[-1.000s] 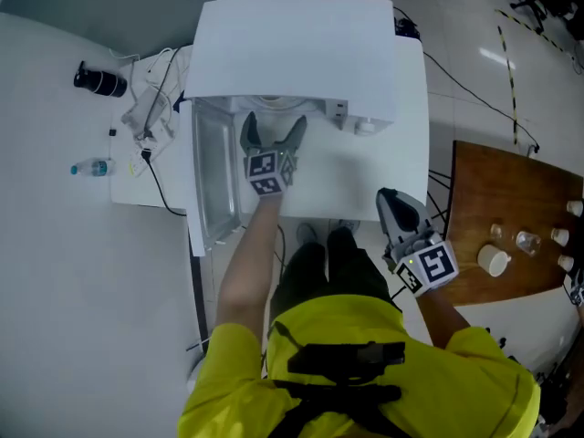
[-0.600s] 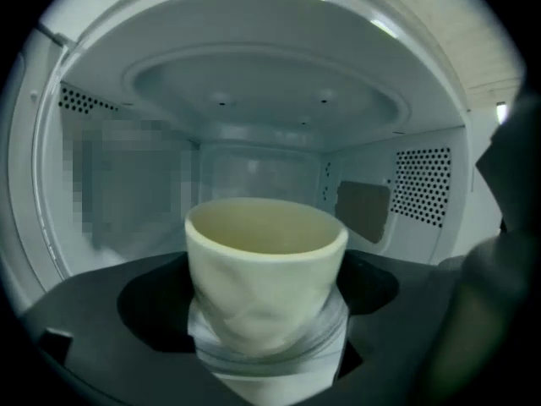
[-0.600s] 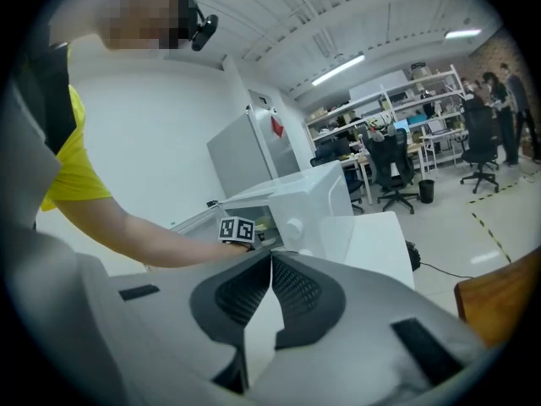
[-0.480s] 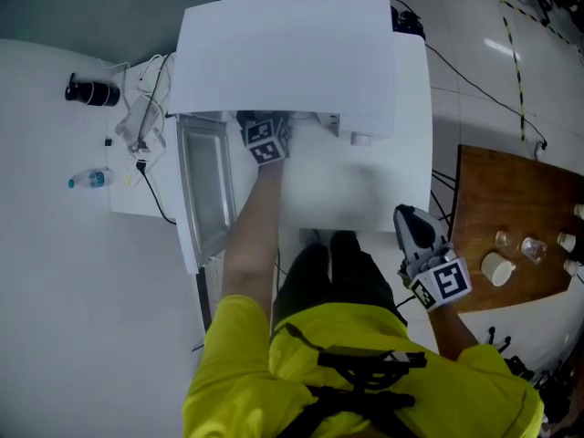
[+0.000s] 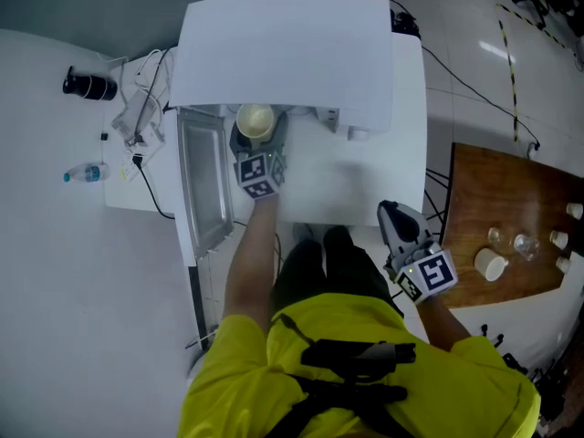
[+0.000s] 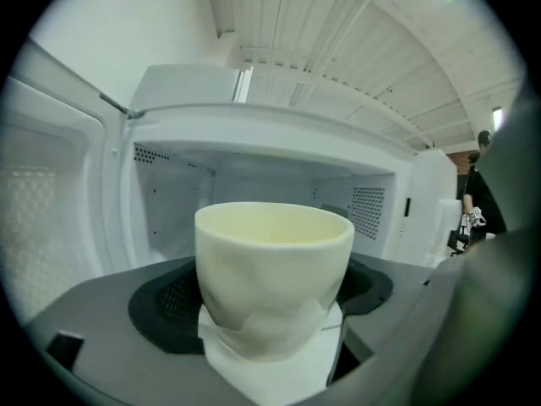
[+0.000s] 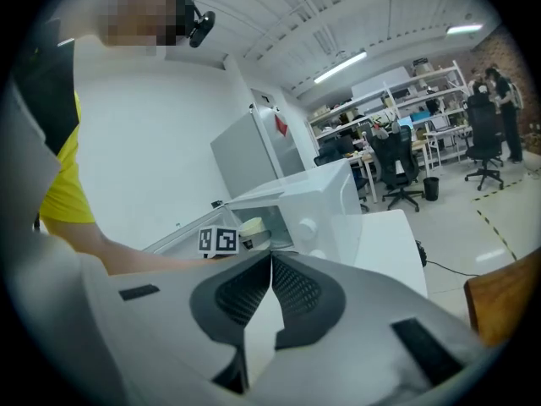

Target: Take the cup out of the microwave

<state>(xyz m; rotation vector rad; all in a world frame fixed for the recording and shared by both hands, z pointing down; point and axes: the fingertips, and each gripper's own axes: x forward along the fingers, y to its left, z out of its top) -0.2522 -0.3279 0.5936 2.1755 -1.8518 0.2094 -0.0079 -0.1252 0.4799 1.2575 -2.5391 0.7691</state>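
Observation:
A cream cup (image 5: 255,119) sits between the jaws of my left gripper (image 5: 256,135), just in front of the open white microwave (image 5: 283,53). In the left gripper view the cup (image 6: 274,269) fills the middle and the pads press on its lower sides, with the empty microwave cavity (image 6: 254,176) behind it. The left gripper (image 6: 270,315) is shut on the cup. My right gripper (image 5: 391,215) hangs off the table's front right corner, shut and empty. In its own view the right gripper (image 7: 269,260) has its tips meeting, and the cup (image 7: 252,229) shows far off.
The microwave door (image 5: 203,185) stands swung open to the left. A water bottle (image 5: 82,173), a black cylinder (image 5: 88,85) and cables (image 5: 137,117) lie on the table's left side. A wooden table (image 5: 511,217) at the right bears small cups (image 5: 491,264).
The left gripper stood open before the microwave, reached inside, then came back out with the cup between its jaws. The right gripper has barely shifted.

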